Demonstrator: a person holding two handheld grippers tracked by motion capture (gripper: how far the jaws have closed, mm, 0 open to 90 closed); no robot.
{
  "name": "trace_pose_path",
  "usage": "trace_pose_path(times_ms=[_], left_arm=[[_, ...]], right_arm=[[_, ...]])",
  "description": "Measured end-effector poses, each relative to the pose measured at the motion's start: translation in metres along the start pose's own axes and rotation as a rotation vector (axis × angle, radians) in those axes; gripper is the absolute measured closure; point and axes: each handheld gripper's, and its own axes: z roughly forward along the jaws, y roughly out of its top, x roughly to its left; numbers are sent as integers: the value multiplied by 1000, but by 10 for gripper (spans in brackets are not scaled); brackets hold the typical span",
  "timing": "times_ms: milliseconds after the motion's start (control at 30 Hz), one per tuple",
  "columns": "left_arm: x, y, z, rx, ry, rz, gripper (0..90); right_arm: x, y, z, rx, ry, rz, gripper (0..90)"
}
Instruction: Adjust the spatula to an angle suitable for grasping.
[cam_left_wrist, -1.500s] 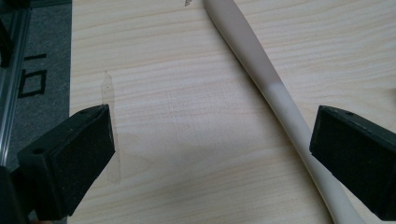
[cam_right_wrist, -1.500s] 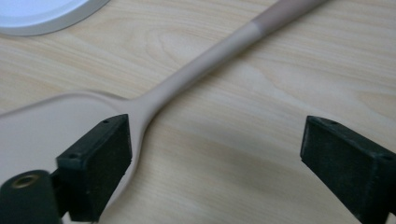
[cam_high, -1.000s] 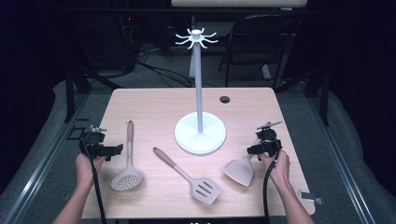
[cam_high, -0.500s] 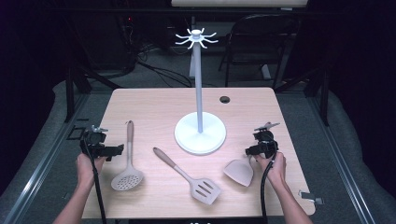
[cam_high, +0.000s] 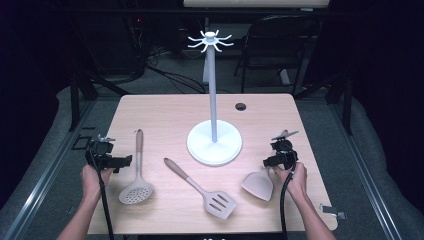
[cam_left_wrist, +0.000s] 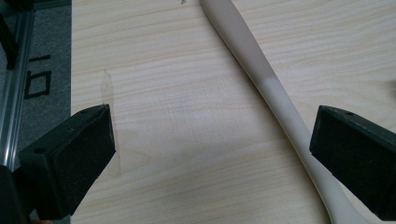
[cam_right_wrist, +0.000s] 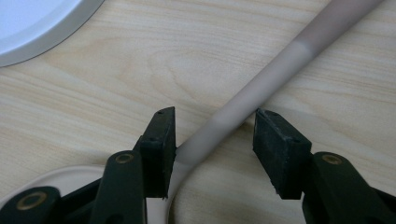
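right gripper view: the ladle's neck (cam_right_wrist: 243, 105) runs between the right gripper (cam_right_wrist: 212, 140), jaws partly apart, astride it but not clamped. in the high view its bowl (cam_high: 258, 185) lies lower right, beside the slotted turner (cam_high: 202, 189); the skimmer (cam_high: 136, 172) lies lower left by the left gripper (cam_high: 122, 161), spread wide, empty. the hook stand (cam_high: 214, 142) rises at centre.

black fingers (cam_right_wrist: 161, 149), brass screws, trailing black cables
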Motion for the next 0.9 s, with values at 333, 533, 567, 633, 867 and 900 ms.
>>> trace_pose_path(times_ms=[333,533,567,633,867,900], left_arm=[[-1,0,-1,1,-1,1,1],[-1,0,0,2,-4,-1,1],[-1,0,0,0,-5,1,1],[-2,1,-1,0,-6,2,1],[-2,1,-1,-5,-9,7,1],[-2,1,-1,-6,-9,6,1]], right_arm=[[1,2,-3,39,13,-48,556],[1,3,-6,79,11,-102,597],[0,2,-7,84,7,-110,606],[-1,2,-8,90,7,-116,615],[-5,1,-12,128,-14,-148,641],[-6,1,-13,140,-15,-158,645]])
